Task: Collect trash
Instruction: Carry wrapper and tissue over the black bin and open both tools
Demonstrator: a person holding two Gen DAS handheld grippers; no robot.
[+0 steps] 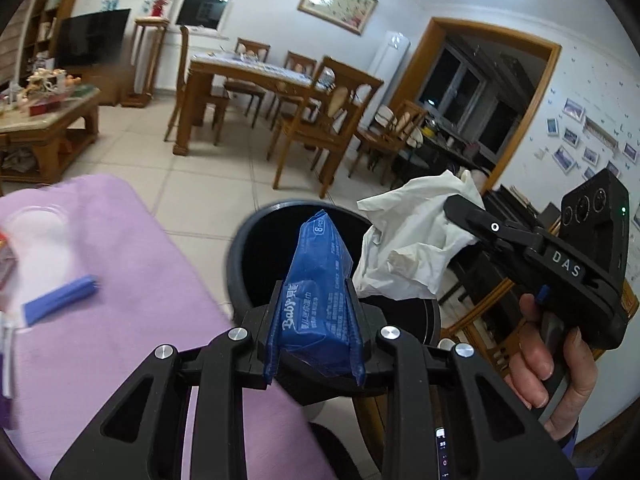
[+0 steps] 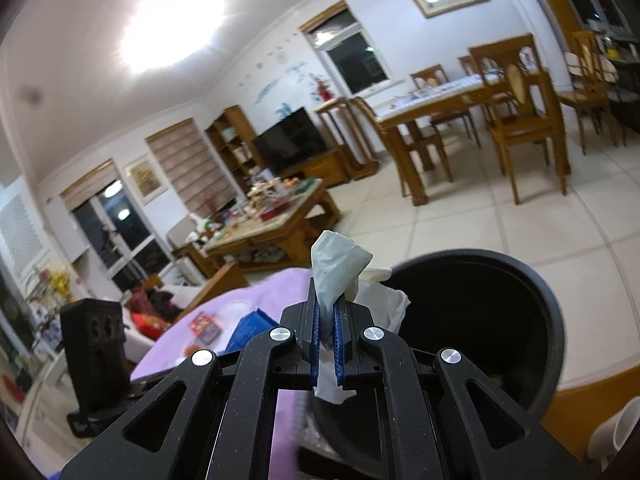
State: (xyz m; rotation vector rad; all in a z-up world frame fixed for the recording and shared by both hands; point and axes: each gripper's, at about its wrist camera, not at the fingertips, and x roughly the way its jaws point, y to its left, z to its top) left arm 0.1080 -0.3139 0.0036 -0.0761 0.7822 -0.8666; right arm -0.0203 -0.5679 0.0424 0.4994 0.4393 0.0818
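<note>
Blue wipes pack (image 1: 320,292) in left claw (image 1: 316,300), tissue (image 2: 336,268) in right claw (image 2: 325,312), both over bin rim (image 1: 236,252).

Wipes pack (image 1: 320,280) (claw-held) over bin (image 1: 240,256), tissue (image 1: 408,240) to its right.

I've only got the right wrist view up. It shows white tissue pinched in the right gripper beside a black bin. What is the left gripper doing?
Observer: The left gripper is shut on a blue wet-wipe packet, held upright.
Operator: Where is that packet relative to the bin?
Observer: In the left wrist view its top lies in front of the black bin opening, so it seems over or near the rim; height cannot be judged.
Operator: Anything left on the purple cloth?
Observer: Yes, a small blue strip lies on the purple cloth, left of the bin.
Operator: How does my tissue look from there?
Observer: The white tissue hangs crumpled from the right gripper, by the bin's right edge.
</note>
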